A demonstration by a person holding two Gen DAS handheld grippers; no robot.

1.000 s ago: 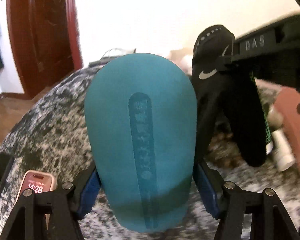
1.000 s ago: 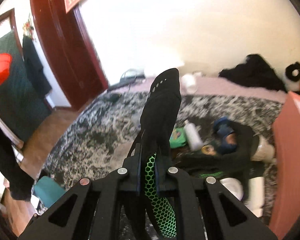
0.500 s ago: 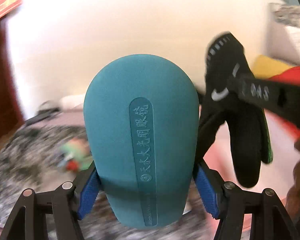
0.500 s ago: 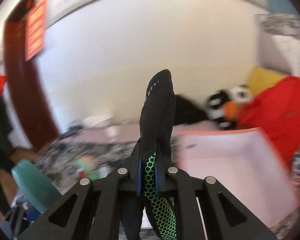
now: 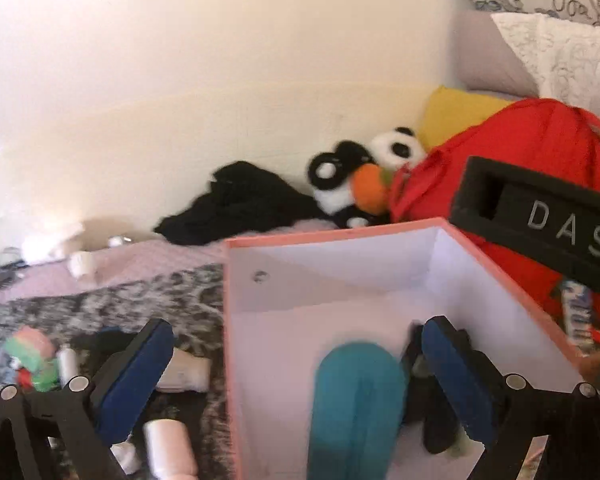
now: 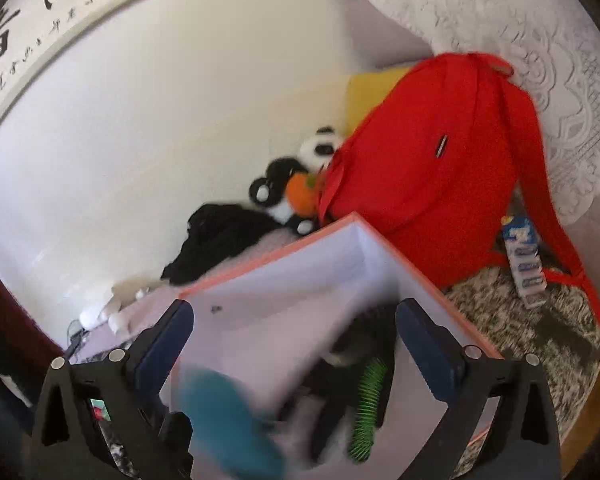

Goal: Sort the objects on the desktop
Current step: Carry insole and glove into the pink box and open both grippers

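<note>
Both claws hang with their jaws spread wide and nothing between them: the left claw and the right claw are poised over the open pink box, side by side, with the right one's black body crossing the upper right of the left view.

Inside the box, the teal glasses case sits low against the white floor, blurred, directly below and between the left claw's pads. Its long axis runs roughly along the line of the left claw's fingers, rounded end pointing away. In the right view the same case lies toward the lower left, nearer the left claw than the right.

The black glove, with its green honeycomb patch, lies crumpled under the right claw, close to the box's right-hand wall and just beside the case.

So two of the task's things lie in the box. On the patterned bedspread to the left, small bottles and a green-and-red toy remain outside it; they sit on the left claw's side, so I judge that arm the nearer for them.
</note>
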